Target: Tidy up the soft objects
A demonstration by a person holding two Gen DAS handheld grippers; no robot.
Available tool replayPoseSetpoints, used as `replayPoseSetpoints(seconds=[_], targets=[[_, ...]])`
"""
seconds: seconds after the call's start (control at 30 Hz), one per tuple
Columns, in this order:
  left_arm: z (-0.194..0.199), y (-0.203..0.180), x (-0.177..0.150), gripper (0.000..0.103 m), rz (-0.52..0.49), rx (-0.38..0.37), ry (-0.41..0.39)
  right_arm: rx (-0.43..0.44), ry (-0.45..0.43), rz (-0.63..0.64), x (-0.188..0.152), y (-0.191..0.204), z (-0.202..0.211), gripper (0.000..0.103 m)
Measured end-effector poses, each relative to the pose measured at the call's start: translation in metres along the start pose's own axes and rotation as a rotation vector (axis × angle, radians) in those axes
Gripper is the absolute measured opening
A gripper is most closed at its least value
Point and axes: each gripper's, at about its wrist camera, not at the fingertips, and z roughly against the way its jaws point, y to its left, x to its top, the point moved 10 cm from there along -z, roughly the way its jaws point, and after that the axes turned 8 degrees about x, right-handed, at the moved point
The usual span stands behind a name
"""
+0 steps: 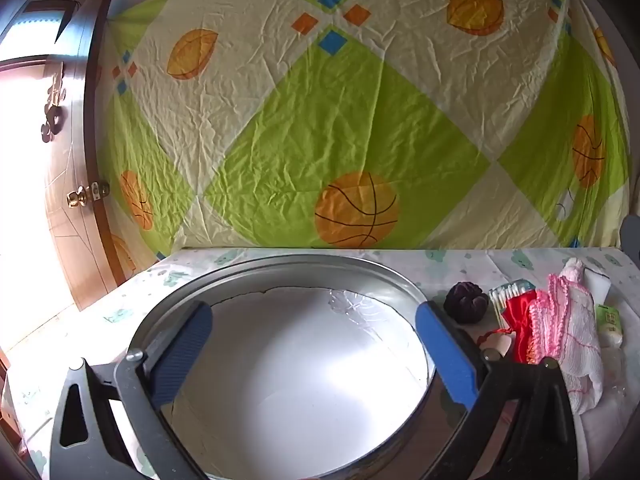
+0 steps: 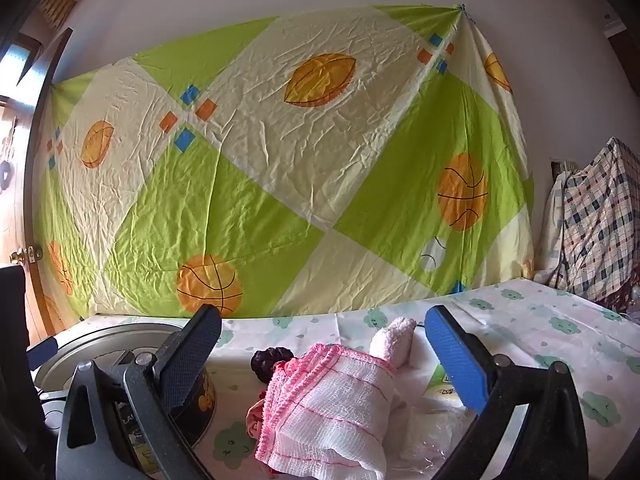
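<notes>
— Pink-trimmed white cloth (image 1: pixel 576 344) is seen, in the left wrist view, well to the right of the left gripper (image 1: pixel 312 344), which is spread wide over the round tin (image 1: pixel 280 276), nothing held.

— And in the right wrist view?

— The same cloth (image 2: pixel 332 408) lies on the table (image 2: pixel 540 320) directly between the spread, empty fingers of the right gripper (image 2: pixel 320 352), long axis running away from it. The right hand is judged nearer.

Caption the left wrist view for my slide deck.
Open left gripper hovering over an empty round tin, soft items waiting beside it.
</notes>
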Motion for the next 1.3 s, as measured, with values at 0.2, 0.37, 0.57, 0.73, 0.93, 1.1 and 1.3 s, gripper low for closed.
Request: replayPoseSetpoints(seconds=[0.2, 0.37, 0.57, 0.73, 0.93, 1.1, 1.3], targets=[[0.000, -0.001, 0.000, 0.103, 0.007, -0.013, 0.004, -0.004, 0.006, 0.012, 0.000, 0.001, 0.002, 0.102], [-0.002, -0.003, -0.005, 0.103, 0.031, -0.017, 0.020, -0.013, 0.010, 0.013, 0.001, -0.002, -0.001, 0.102], [-0.005, 0.003, -0.006, 0.103, 0.061, -0.011, 0.025, -0.021, -0.007, 0.027, 0.004, -0.002, 0.002, 0.102], [-0.005, 0.005, -0.007, 0.103, 0.057, -0.002, 0.026, -0.024, -0.008, 0.029, 0.003, -0.003, 0.003, 0.102], [-0.005, 0.005, -0.006, 0.103, 0.058, -0.004, 0.033, -0.031, -0.010, 0.030, 0.003, -0.003, 0.002, 0.102], [-0.005, 0.006, -0.005, 0.103, 0.053, -0.002, 0.033, -0.031, -0.011, 0.028, 0.004, -0.003, 0.003, 0.102], [-0.006, 0.006, -0.006, 0.103, 0.057, -0.005, 0.038, -0.037, -0.013, 0.026, 0.004, -0.005, 0.003, 0.102]])
